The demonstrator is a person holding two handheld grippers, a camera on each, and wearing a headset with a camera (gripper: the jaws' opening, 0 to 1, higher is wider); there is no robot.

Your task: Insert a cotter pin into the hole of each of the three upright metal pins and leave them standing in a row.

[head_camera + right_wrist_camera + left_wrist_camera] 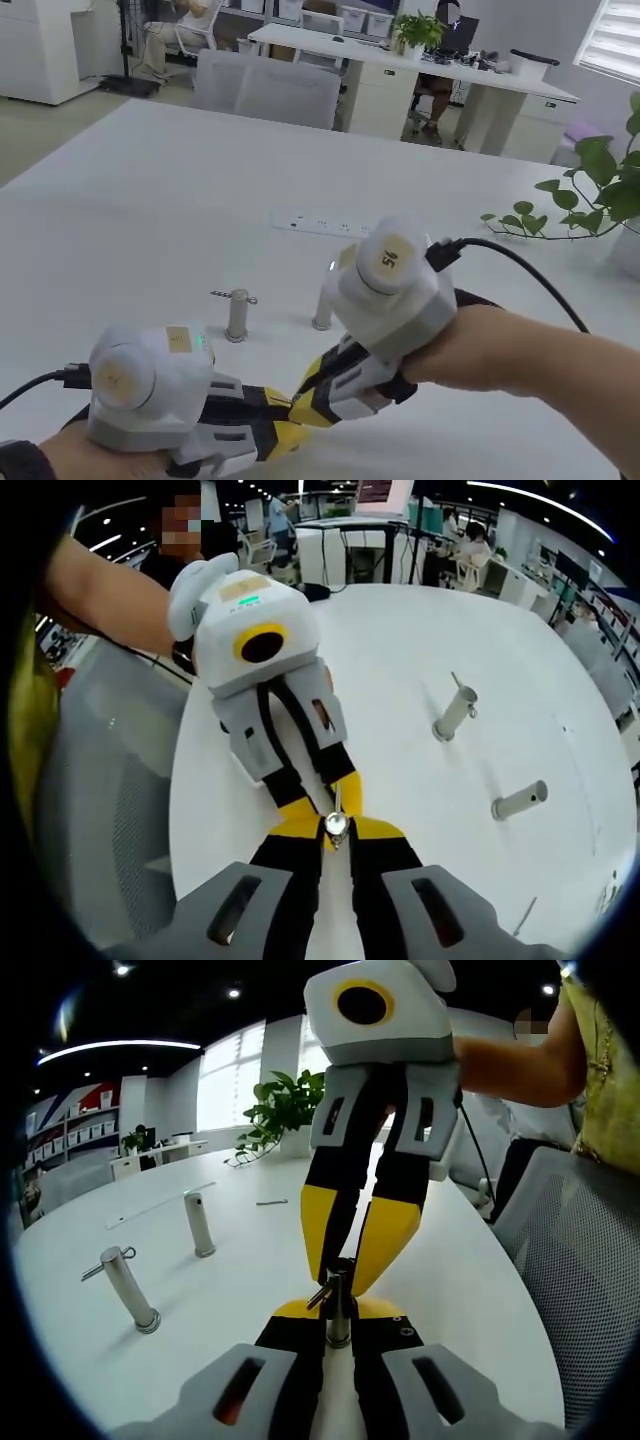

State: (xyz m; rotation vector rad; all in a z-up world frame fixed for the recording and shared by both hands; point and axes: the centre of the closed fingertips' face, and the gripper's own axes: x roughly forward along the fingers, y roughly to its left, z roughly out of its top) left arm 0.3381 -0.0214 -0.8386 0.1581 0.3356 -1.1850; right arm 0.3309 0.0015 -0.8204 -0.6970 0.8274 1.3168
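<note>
Low in the head view my two grippers meet tip to tip, the left gripper [283,418] from the left and the right gripper [312,390] from the right. The left gripper [340,1314] is shut on an upright metal pin [338,1318]. From above, the right gripper [347,1266] is shut at that pin's top, on a cotter pin [320,1296] sticking out of its side. Two more metal pins stand beyond. One pin [237,316] has a cotter pin [230,296] through it. The other pin [322,308] is bare and half hidden.
A loose cotter pin [271,1201] lies on the white table [150,200] past the standing pins. A white power strip [325,224] lies farther back. A potted plant [600,195] stands at the right edge, and a grey chair [265,90] at the far side.
</note>
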